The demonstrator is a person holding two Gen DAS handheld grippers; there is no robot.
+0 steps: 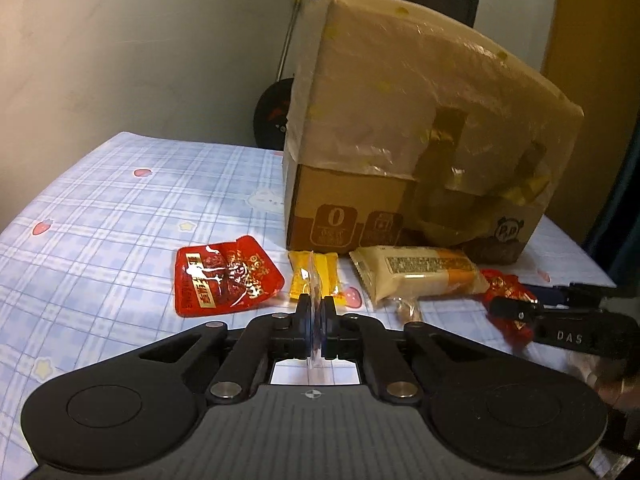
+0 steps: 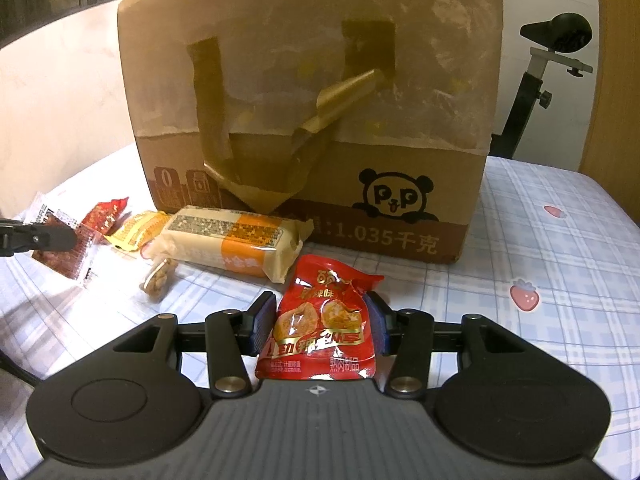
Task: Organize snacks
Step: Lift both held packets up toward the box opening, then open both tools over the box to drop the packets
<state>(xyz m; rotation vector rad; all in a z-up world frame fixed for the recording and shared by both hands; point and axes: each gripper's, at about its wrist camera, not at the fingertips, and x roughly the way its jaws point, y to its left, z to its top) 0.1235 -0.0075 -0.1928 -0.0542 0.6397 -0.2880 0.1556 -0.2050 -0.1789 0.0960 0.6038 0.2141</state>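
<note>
My left gripper point(image 1: 316, 310) is shut on a thin clear-edged snack packet point(image 1: 314, 336), held edge-on above the table; the right wrist view shows it as a dark red packet point(image 2: 66, 254). My right gripper point(image 2: 318, 322) is shut on a red snack pouch point(image 2: 320, 332), which also shows in the left wrist view point(image 1: 506, 300). On the table lie a red flat pouch point(image 1: 224, 276), a yellow candy packet point(image 1: 314, 276), a cream-and-orange cracker pack point(image 1: 420, 276) and a small clear nut bag point(image 2: 158, 276). A cardboard box point(image 2: 312, 92) stands behind them.
The table has a blue checked cloth with strawberries point(image 1: 120, 208). The box is covered in plastic film and peeling tape. A wall point(image 1: 120, 60) is behind on the left; an exercise-bike frame point(image 2: 532, 80) stands beyond the table's far right.
</note>
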